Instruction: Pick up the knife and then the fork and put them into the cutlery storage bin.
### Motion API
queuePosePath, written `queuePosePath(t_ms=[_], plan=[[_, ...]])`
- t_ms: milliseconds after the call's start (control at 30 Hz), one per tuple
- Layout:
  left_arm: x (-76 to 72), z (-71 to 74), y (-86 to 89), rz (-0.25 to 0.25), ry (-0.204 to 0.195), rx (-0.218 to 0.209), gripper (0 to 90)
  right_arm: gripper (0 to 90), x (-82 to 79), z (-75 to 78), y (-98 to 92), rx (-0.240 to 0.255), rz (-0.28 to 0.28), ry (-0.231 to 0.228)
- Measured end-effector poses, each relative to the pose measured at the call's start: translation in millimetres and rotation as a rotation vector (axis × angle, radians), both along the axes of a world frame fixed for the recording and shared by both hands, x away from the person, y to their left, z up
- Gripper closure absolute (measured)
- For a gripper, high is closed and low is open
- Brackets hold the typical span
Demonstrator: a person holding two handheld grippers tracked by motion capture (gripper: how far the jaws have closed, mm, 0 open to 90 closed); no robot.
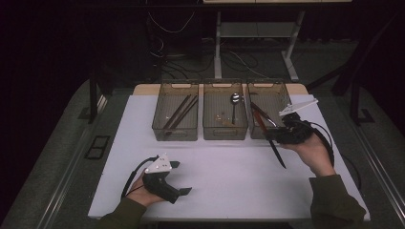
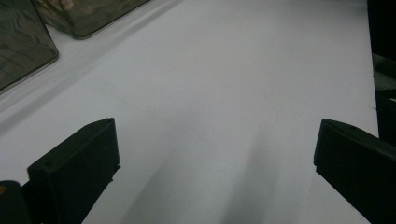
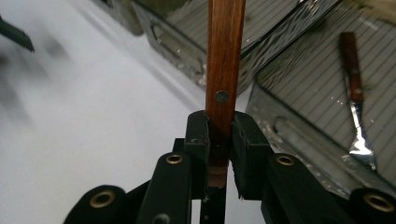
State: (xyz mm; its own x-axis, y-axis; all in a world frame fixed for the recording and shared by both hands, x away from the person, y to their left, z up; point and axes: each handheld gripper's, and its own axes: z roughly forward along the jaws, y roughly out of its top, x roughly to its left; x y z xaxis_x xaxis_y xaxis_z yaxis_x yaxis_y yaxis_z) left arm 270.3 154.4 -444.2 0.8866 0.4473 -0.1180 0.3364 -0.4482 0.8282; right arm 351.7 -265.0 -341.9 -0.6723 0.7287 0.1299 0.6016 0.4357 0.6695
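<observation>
Left gripper (image 1: pixel 179 178) at 7 o'clock rests on white table (image 1: pixel 229 181), jaws wide, empty. Right gripper (image 3: pixel 219 144) at 3 o'clock clamps wooden-handled knife (image 3: pixel 224 70), just before right bin (image 1: pixel 282 93), where another knife (image 3: pixel 355 88) lies.

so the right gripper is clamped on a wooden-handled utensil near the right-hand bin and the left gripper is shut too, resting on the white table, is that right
Not quite. The left gripper is open: the left gripper view shows its jaws standing wide apart with bare white table between them. The rest holds: the right gripper is clamped on the wooden-handled utensil near the right-hand bin.
</observation>
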Motion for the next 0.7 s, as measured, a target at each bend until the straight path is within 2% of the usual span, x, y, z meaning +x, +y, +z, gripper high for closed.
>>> queuePosePath(t_ms=[367,533,700], plan=[[-0.1,0.1,0.2,0.001,0.002,-0.004,0.0,77.7,20.4,26.4,-21.2,0.064,-0.088,-0.091],[-0.1,0.1,0.3,0.003,0.001,-0.01,0.0,77.6,32.0,45.6,-23.2,0.07,-0.129,-0.138],[0.0,0.1,0.2,-0.002,0.002,-0.011,0.0,77.6,46.4,58.3,-23.0,0.073,-0.16,-0.177]])
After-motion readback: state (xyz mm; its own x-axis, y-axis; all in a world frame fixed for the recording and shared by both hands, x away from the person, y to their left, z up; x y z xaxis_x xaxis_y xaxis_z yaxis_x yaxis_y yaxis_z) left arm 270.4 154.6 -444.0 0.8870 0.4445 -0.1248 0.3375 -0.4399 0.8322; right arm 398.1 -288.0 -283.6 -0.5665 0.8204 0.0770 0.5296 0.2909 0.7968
